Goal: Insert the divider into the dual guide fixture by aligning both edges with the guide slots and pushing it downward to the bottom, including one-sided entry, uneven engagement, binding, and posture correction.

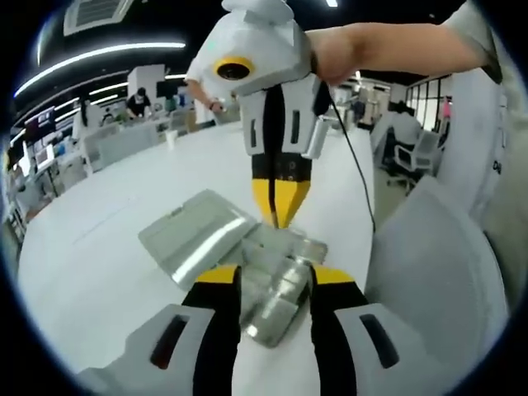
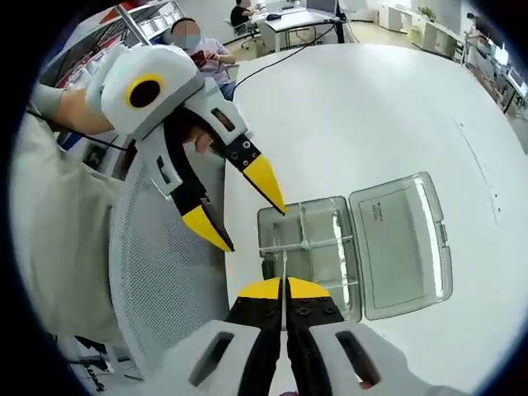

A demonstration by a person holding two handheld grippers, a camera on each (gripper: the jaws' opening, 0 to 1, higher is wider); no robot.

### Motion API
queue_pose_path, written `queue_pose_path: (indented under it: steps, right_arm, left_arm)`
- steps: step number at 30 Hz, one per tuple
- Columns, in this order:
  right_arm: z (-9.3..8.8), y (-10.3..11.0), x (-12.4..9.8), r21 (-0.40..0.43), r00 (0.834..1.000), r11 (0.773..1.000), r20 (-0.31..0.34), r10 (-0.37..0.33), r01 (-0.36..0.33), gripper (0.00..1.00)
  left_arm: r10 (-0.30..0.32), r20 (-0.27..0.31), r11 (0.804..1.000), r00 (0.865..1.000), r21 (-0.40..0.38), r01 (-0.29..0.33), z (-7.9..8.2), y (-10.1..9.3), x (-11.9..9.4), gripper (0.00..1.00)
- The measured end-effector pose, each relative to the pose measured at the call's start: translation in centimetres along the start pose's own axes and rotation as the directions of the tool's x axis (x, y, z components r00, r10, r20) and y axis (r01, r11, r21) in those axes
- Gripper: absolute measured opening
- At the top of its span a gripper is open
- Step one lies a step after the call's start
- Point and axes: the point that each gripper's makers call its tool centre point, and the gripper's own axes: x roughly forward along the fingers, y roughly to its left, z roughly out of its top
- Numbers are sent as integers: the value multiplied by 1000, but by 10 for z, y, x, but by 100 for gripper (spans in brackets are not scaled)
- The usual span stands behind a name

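The clear, glossy plastic compartment box (image 2: pixel 313 256) with its hinged lid (image 2: pixel 404 243) open throws bright glare. It lies on a smooth, matt white table (image 2: pixel 371 107). The thin translucent plastic divider (image 2: pixel 285 276) looks glossy too. A grey mesh-fabric chair back (image 2: pixel 165 272) looks rough.

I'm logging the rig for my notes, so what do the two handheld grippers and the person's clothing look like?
Both the left gripper and right gripper have white bodies, black jaws and yellow tips. A yellow ring circles each lens, a black cable trails from the right one, and a grey sleeve shows.
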Motion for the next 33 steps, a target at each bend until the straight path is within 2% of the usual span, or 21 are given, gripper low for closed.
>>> queue_pose_path:
  steps: [4, 7, 12, 16, 33]
  right_arm:
    - [0, -2, 4, -25, 1000, 1000, -22, -14, 13, 0]
    - [0, -4, 6, -43, 999, 999, -31, -23, 21, 0]
    - [-3, -11, 10, -75, 997, 996, -61, -48, 44, 0]
    - [-5, -15, 11, -106, 994, 993, -81, -69, 60, 0]
    - [0, -22, 24, -163, 989, 984, -113, -90, 71, 0]
  left_arm:
    - [4, -17, 999, 1000, -47, -5, -1, 5, 2, 37]
    - [8, -8, 998, 1000, -58, -9, 0, 4, 1, 39]
    - [29, -47, 994, 998, -100, -34, -9, 8, 3, 53]
    - [35, -42, 992, 999, -120, -40, -10, 8, 2, 60]
    - [37, -54, 984, 998, -175, -46, -22, 9, 2, 75]
